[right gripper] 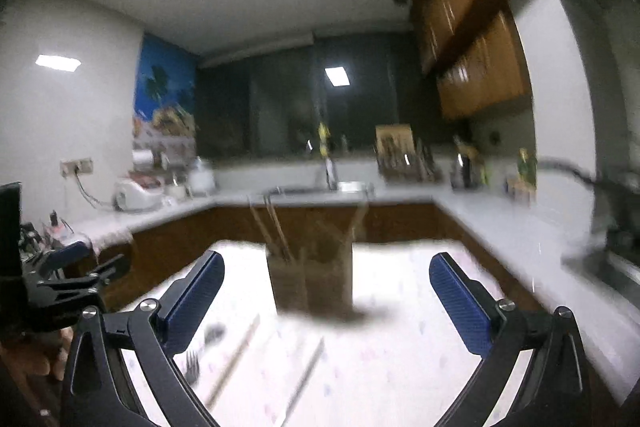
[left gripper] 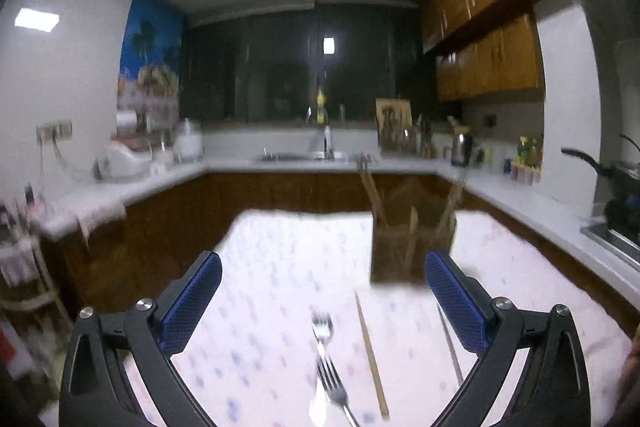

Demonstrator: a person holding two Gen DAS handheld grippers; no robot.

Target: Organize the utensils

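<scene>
2 forks (left gripper: 326, 355) lie at table's (left gripper: 272, 267) near edge, w/ 1 wooden chopstick (left gripper: 372, 351) just right of them & 1 thin metal stick (left gripper: 450, 345) further right. Wooden holder (left gripper: 412, 251) w/ several upright sticks stands toward far edge. Left hand-held gripper (left gripper: 322, 291) & right hand-held gripper (right gripper: 326, 291) both spread wide, nothing grasped.

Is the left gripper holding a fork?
No, the left gripper is open and empty; both forks lie on the table.
</scene>
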